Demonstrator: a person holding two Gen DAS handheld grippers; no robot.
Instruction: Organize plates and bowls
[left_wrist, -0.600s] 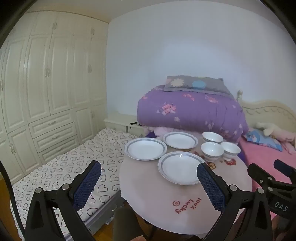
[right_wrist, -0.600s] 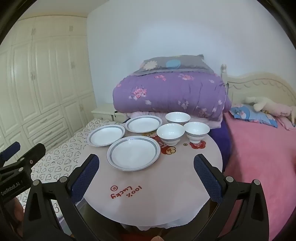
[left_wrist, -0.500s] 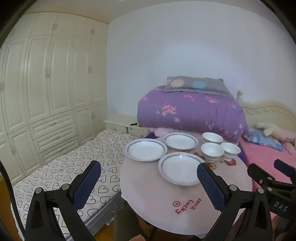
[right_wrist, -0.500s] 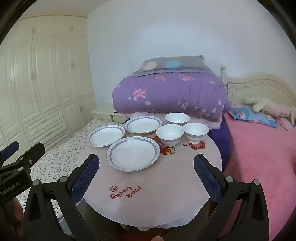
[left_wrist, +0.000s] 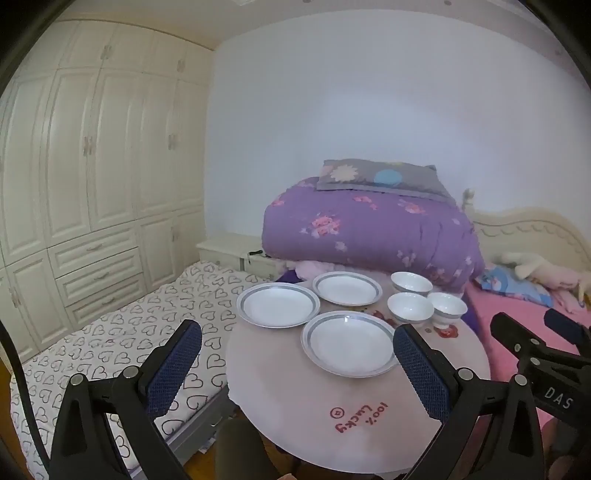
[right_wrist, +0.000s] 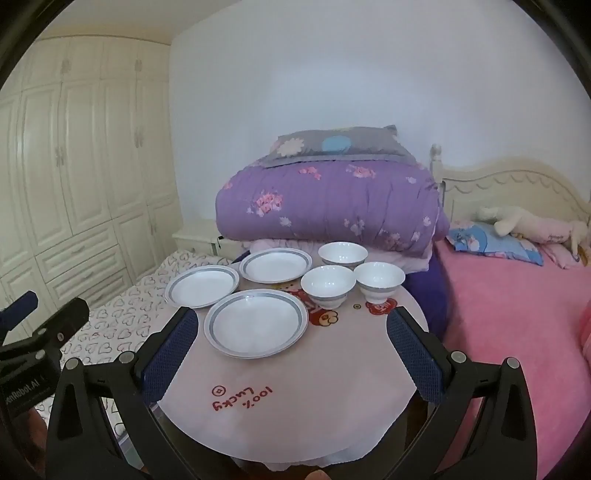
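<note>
Three white plates with grey rims lie on a round pink table (right_wrist: 295, 398): a near plate (right_wrist: 256, 323), a left plate (right_wrist: 202, 286) and a far plate (right_wrist: 275, 264). Three white bowls stand to their right: a near bowl (right_wrist: 328, 286), a right bowl (right_wrist: 379, 281) and a far bowl (right_wrist: 342, 254). In the left wrist view the near plate (left_wrist: 349, 348) sits between my fingers. My left gripper (left_wrist: 297, 362) and right gripper (right_wrist: 291, 354) are both open, empty, and held above the table's near side.
A folded purple quilt (right_wrist: 328, 206) with a grey pillow is behind the table. A pink bed (right_wrist: 517, 295) is on the right, a heart-print mattress (left_wrist: 110, 343) on the left, and white wardrobes (left_wrist: 74, 184) along the left wall.
Both grippers have risen slightly, so the table and dishes sit a little lower in view. Nothing on the table moved.
</note>
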